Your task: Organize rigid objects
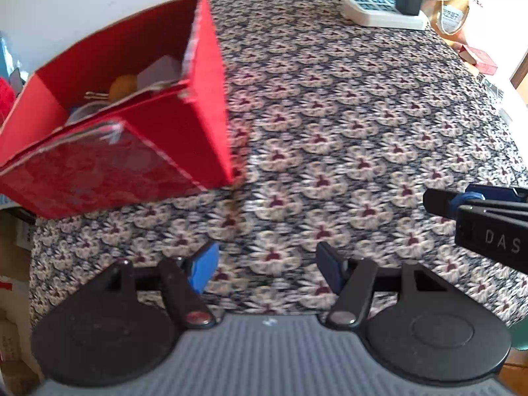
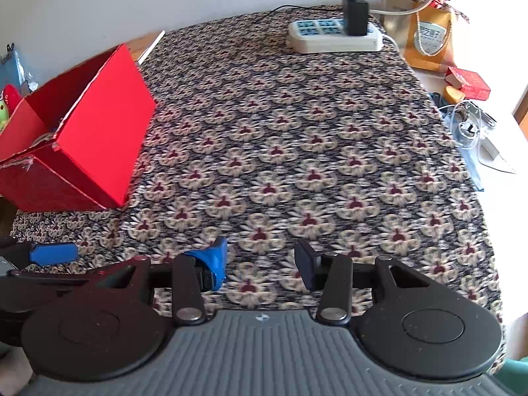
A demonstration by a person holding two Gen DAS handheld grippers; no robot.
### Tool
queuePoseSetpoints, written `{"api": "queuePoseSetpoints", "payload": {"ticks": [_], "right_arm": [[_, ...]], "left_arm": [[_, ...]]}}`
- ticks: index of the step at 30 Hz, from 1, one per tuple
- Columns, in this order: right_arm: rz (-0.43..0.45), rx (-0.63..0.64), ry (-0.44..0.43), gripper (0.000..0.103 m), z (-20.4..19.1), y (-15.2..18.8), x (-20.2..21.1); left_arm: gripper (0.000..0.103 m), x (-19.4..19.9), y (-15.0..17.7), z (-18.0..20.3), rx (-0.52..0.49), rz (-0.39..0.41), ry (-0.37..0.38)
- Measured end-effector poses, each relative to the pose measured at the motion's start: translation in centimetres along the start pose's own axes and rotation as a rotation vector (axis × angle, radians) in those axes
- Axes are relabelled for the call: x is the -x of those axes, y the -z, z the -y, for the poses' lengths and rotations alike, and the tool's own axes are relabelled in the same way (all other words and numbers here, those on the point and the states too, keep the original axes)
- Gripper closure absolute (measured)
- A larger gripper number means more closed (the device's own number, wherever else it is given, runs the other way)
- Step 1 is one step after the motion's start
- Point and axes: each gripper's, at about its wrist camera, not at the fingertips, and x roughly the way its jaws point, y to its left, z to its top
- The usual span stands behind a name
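Observation:
A red open-topped box (image 1: 138, 125) stands at the left end of the flower-patterned tablecloth (image 1: 346, 125). Inside it I see an orange round object (image 1: 122, 86), a white block (image 1: 161, 69) and several other small items I cannot identify. My left gripper (image 1: 267, 269) is open and empty, low over the cloth, to the right of and nearer than the box. My right gripper (image 2: 260, 262) is open and empty over the cloth, right of the box (image 2: 82, 138). The right gripper's fingers (image 1: 475, 208) show at the right edge of the left wrist view; the left gripper's blue fingertip (image 2: 52, 253) shows in the right wrist view.
A white power strip (image 2: 335, 36) with a black adapter (image 2: 355, 16) lies at the far edge. A tan gift bag (image 2: 429, 36), a small red box (image 2: 468, 82) and clear plastic packaging (image 2: 475, 132) sit off the cloth at right. A white wall is behind.

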Motion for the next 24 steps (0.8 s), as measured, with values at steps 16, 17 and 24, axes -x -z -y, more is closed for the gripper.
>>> {"api": "queuePoseSetpoints", "payload": {"ticks": [16, 17, 24], "right_arm": [[0.026, -0.018, -0.009, 0.074, -15.0, 0.4, -1.3], [0.027, -0.018, -0.009, 0.074, -15.7, 0.4, -1.3], [0.044, -0.025, 0.006, 0.073, -19.4, -0.5, -1.0]], "left_arm": [[0.038, 2.3, 2.2, -14.5, -0.074, 0.136, -0.028], [0.038, 2.7, 2.3, -15.2, -0.084, 0.153, -0.032], [0.038, 4.9, 1.3, -19.9, -0.093, 0.235, -0.052]]}}
